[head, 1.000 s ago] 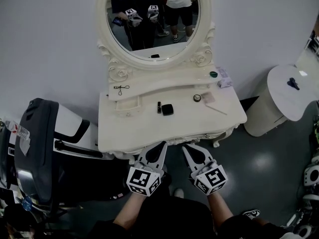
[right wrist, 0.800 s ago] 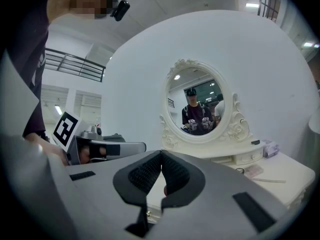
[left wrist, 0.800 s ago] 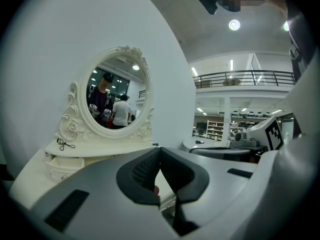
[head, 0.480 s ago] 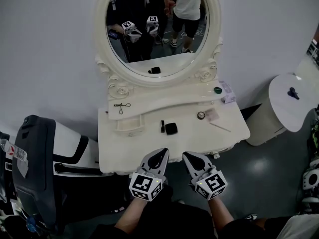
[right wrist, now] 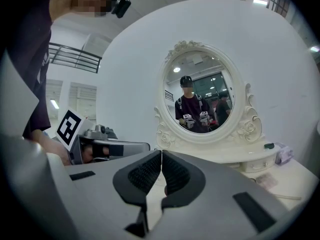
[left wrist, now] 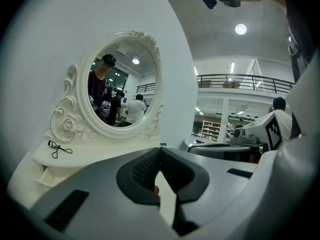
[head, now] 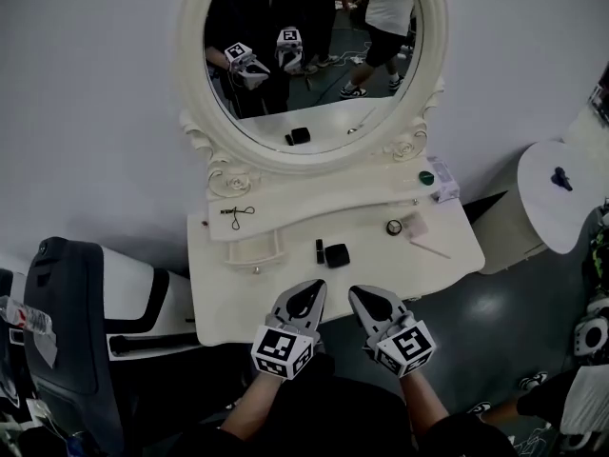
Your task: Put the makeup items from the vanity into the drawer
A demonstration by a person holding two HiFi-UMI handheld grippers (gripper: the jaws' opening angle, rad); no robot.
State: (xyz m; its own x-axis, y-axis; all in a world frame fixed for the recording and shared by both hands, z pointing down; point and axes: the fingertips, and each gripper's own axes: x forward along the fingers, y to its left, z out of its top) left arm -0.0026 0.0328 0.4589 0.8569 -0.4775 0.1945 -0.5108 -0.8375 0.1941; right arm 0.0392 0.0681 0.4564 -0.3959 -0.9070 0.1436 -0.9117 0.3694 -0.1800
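Observation:
On the white vanity [head: 228, 293] lie a black compact [head: 337, 255], a black tube [head: 320, 250], a small round jar [head: 394, 227], a pink sachet [head: 415, 225] and a thin white stick [head: 430, 248]. An eyelash curler [head: 238, 212] rests on the left shelf, above a small drawer [head: 257, 249]. A green-capped pot [head: 426, 177] sits at the shelf's right end. My left gripper [head: 313, 285] and right gripper [head: 357, 292] hover side by side over the vanity's front edge, both shut and empty. The curler [left wrist: 59, 148] shows past the left gripper [left wrist: 160, 149]. The green pot [right wrist: 269, 145] lies beyond the right gripper [right wrist: 161, 153].
An oval mirror [head: 314, 55] stands at the vanity's back and reflects both grippers and people. A grey and black chair [head: 67, 350] is at the left. A round white side table [head: 557, 208] with a dark object [head: 561, 177] stands at the right.
Both grippers have come forward over the vanity's front edge, still shut. The vanity sits lower and larger in the head view.

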